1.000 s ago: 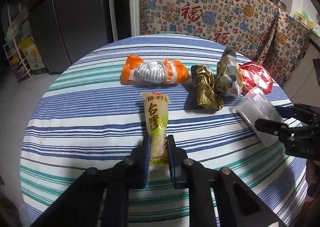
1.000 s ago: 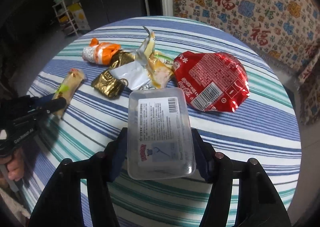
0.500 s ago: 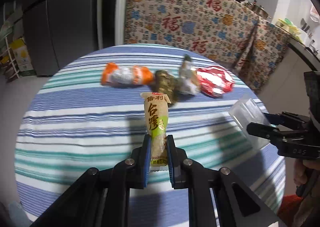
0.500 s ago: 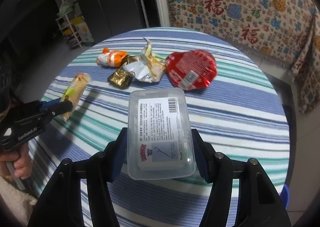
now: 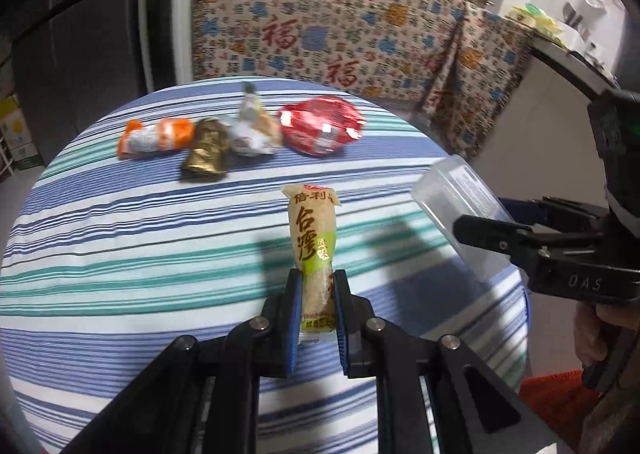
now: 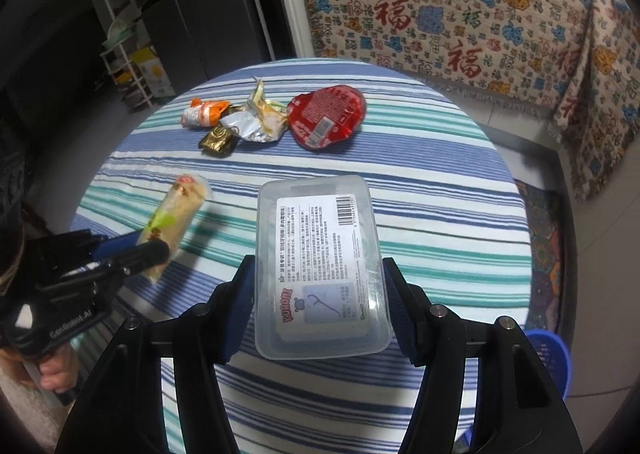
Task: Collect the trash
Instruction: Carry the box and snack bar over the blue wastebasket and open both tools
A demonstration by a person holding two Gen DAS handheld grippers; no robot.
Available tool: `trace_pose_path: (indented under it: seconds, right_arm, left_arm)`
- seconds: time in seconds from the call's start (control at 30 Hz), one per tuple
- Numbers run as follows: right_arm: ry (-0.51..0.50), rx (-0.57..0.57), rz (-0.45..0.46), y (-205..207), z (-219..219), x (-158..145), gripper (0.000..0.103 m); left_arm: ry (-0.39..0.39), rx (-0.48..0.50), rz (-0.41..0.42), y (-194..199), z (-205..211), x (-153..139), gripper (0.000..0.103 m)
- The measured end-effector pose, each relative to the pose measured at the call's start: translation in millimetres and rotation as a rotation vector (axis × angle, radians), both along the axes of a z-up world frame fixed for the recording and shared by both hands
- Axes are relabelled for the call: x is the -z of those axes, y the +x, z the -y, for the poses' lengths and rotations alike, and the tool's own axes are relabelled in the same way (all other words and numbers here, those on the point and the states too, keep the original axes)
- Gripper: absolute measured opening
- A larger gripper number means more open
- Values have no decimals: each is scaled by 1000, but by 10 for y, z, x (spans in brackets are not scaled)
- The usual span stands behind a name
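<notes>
My left gripper (image 5: 316,306) is clamped narrow on the lower end of a long yellow snack wrapper (image 5: 314,242), which sticks out ahead of the jaws, lifted clear of the striped tablecloth (image 5: 120,254) with its shadow falling on the stripes below. From the right wrist view the same wrapper (image 6: 176,219) slants up out of that gripper (image 6: 154,254) at the left edge, and a bit of my hand (image 6: 56,374) shows under the handle.

My right gripper (image 6: 320,306) holds a clear plastic box (image 6: 320,266) between its blue pads, jaws set about half wide and pressed against the box's long sides; the printed label with a barcode faces up. The box is held off the round table. In the left wrist view it (image 5: 452,201) pokes out at the right.

At the far side of the table the remaining trash lies in a row: an orange and white wrapper (image 5: 154,135), a crumpled gold foil wrapper (image 5: 206,153) touching it, a silver and beige packet (image 5: 252,129) with one torn corner sticking up, and a flattened red foil lid (image 5: 320,127) just beside that.

Beyond the table hangs a patterned cloth (image 6: 460,13) with red characters. A blue basket (image 6: 548,350) sits on the floor at the lower right.
</notes>
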State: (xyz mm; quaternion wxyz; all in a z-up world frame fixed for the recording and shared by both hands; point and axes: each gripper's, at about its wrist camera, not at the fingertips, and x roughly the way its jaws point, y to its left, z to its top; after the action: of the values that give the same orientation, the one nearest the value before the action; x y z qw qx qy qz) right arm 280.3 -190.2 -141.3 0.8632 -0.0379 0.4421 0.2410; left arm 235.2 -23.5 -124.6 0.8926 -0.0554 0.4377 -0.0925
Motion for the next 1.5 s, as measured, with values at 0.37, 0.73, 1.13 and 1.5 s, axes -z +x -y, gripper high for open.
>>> trace_pose_path:
  seconds: [0.37, 0.73, 1.13, 1.5]
  right_arm:
    - [25, 94, 13, -81, 632, -79, 62]
    - [35, 157, 10, -156, 1109, -75, 62]
    - [52, 255, 3, -223, 1730, -54, 62]
    - [13, 395, -40, -199, 2431, 139, 62]
  left_arm:
    - [74, 65, 47, -40, 639, -146, 15]
    - [92, 124, 56, -42, 1090, -188, 15]
    - [83, 214, 49, -34, 1664, -150, 15]
    - [21, 315, 6, 45, 2297, -63, 15]
